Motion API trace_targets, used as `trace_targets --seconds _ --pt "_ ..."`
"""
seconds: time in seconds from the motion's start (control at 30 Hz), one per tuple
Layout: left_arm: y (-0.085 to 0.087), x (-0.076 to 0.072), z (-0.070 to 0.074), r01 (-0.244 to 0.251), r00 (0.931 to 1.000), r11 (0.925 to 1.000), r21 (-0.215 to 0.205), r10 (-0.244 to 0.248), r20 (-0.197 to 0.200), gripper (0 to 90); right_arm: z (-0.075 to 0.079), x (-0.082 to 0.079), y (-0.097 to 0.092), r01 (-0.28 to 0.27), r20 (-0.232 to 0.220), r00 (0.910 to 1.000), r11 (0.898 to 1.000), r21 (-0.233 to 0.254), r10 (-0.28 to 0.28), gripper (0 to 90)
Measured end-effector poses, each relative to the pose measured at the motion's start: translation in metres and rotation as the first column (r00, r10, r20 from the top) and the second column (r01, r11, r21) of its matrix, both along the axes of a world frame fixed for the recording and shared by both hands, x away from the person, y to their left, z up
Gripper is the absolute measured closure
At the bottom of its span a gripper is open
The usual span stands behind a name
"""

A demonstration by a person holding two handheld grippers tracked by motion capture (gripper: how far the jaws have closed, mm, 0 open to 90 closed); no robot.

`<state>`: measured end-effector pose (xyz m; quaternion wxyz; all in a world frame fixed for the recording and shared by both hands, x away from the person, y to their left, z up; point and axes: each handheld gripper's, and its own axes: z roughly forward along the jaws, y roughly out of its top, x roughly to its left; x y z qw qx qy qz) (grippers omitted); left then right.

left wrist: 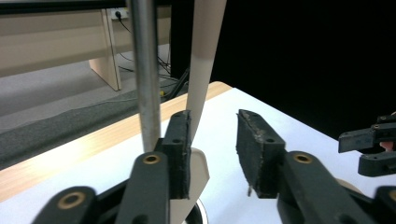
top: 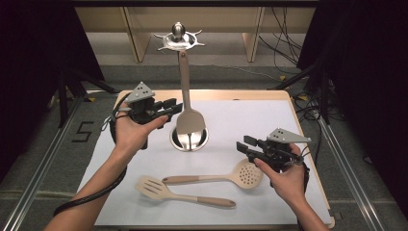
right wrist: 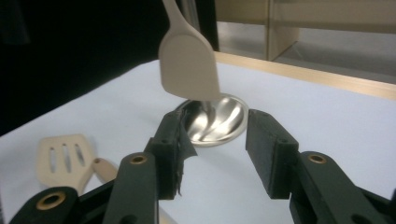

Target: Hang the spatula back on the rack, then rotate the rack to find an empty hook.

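Observation:
A beige solid spatula [top: 190, 122] hangs from the hooked top [top: 179, 39] of a steel stand, its blade just over the round base [top: 189, 139]. My left gripper [top: 173, 107] is open right beside the blade's left edge. In the left gripper view the spatula [left wrist: 201, 70] and the stand's pole [left wrist: 145, 70] rise behind the left jaw, and the gap of the left gripper [left wrist: 213, 149] holds nothing. My right gripper [top: 245, 146] is open above the mat, pointing at the base [right wrist: 217, 119] and the spatula's blade [right wrist: 189, 63]; the right gripper [right wrist: 217, 149] is empty.
A beige slotted spatula [top: 155, 186] and a perforated skimmer [top: 248, 173] lie on the white mat [top: 231, 120] near the front, handles crossing the middle. The slotted spatula [right wrist: 63, 156] is at the left of the right gripper view. Wooden table edges frame the mat.

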<state>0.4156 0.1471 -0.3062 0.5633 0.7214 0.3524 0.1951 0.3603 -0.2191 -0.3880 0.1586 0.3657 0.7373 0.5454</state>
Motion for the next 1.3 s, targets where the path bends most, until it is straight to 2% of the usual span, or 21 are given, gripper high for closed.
trace_targets --seconds 0.03,0.23,0.27,0.33,0.37,0.4,0.43,0.47,0.5,0.53,0.6,0.7,0.93,0.97,1.03,1.07,1.1,1.17,1.2,1.27,1.3 --pt "0.002 0.0 0.001 -0.004 1.0 1.0 -0.005 0.004 -0.003 70.6 0.0 -0.002 -0.002 0.028 -0.034 0.999 1.0 -0.01 -0.028 58.9" --pt "0.008 0.0 0.008 -0.029 0.9996 0.9986 -0.044 0.03 0.004 77.2 -0.006 -0.001 -0.006 0.022 -0.021 0.9995 1.0 -0.011 -0.022 59.4" --pt "0.008 -0.001 0.011 -0.04 0.999 0.9971 -0.065 0.042 0.016 77.5 -0.006 -0.005 -0.007 0.042 -0.065 0.997 0.999 0.003 -0.041 59.4" --pt "0.009 -0.002 0.015 -0.046 0.9985 0.9963 -0.072 0.048 0.028 78.5 -0.007 -0.003 -0.011 0.046 -0.023 0.9987 0.999 -0.026 -0.046 59.4" --pt "0.009 -0.003 0.018 -0.048 0.9982 0.9961 -0.074 0.051 0.033 79.1 -0.006 -0.006 -0.01 0.068 -0.061 0.9958 0.998 -0.002 -0.068 59.4" --pt "0.009 -0.003 0.018 -0.048 0.9982 0.9961 -0.074 0.051 0.033 79.5 -0.006 -0.006 -0.01 0.068 -0.061 0.9958 0.998 -0.002 -0.068 59.4" --pt "0.01 -0.003 0.022 -0.055 0.9971 0.9949 -0.084 0.059 0.047 79.9 -0.008 -0.003 -0.013 0.051 -0.024 0.9984 0.999 -0.007 -0.052 59.4" --pt "0.01 -0.003 0.022 -0.055 0.9971 0.9949 -0.084 0.059 0.047 80.2 -0.008 -0.003 -0.013 0.051 -0.024 0.9984 0.999 -0.007 -0.052 59.4" --pt "0.011 -0.003 0.025 -0.062 0.9963 0.9937 -0.094 0.067 0.054 80.2 -0.007 -0.006 -0.012 0.067 -0.063 0.9958 0.998 0.006 -0.067 59.4" --pt "0.012 -0.001 0.029 -0.069 0.9955 0.9931 -0.096 0.074 0.058 80.1 -0.007 -0.005 -0.017 0.07 -0.033 0.997 0.997 -0.031 -0.071 59.4" --pt "0.012 0.0 0.031 -0.077 0.9948 0.9917 -0.104 0.083 0.06 80.2 -0.009 -0.005 -0.017 0.068 -0.044 0.9967 0.998 -0.002 -0.068 59.4" --pt "0.013 0.003 0.035 -0.083 0.9937 0.9908 -0.107 0.09 0.066 81.1 -0.008 -0.002 -0.019 0.078 -0.022 0.9967 0.997 -0.016 -0.079 59.4" --pt "0.014 0.005 0.043 -0.087 0.9933 0.9869 -0.136 0.096 0.064 88.9 -0.007 -0.003 -0.018 0.075 -0.066 0.995 0.997 -0.002 -0.075 59.4" --pt "0.013 0.005 0.046 -0.092 0.9923 0.9867 -0.134 0.102 0.069 88.9 -0.009 -0.001 -0.018 0.07 -0.049 0.9963 0.997 -0.009 -0.071 59.4" --pt "0.013 0.006 0.052 -0.099 0.9907 0.9854 -0.139 0.11 0.08 89.1 -0.008 -0.002 -0.019 0.069 -0.063 0.9956 0.997 -0.016 -0.07 59.5" --pt "0.013 0.006 0.056 -0.103 0.9889 0.9845 -0.142 0.117 0.091 89.1 -0.01 0.0 -0.02 0.061 -0.039 0.9973 0.998 -0.023 -0.062 59.5" --pt "0.012 0.007 0.063 -0.108 0.9857 0.9828 -0.15 0.126 0.112 89.1 -0.008 -0.003 -0.02 0.072 -0.089 0.9934 0.997 -0.006 -0.072 59.5" --pt "0.012 0.007 0.067 -0.108 0.9843 0.9827 -0.151 0.127 0.123 89.1 -0.009 -0.001 -0.022 0.061 -0.04 0.9973 0.998 -0.011 -0.061 59.5" --pt "0.012 0.009 0.075 -0.112 0.9793 0.9811 -0.158 0.136 0.15 89.0 -0.009 -0.001 -0.021 0.061 -0.054 0.9967 0.998 0.0 -0.061 59.5" --pt "0.013 0.009 0.079 -0.114 0.9768 0.9807 -0.159 0.14 0.162 89.0 -0.008 -0.001 -0.021 0.064 -0.055 0.9965 0.998 0.001 -0.064 59.5" --pt "0.013 0.01 0.085 -0.116 0.9728 0.9789 -0.168 0.146 0.179 89.0 -0.006 -0.001 -0.023 0.067 -0.046 0.9966 0.997 -0.028 -0.069 59.5"
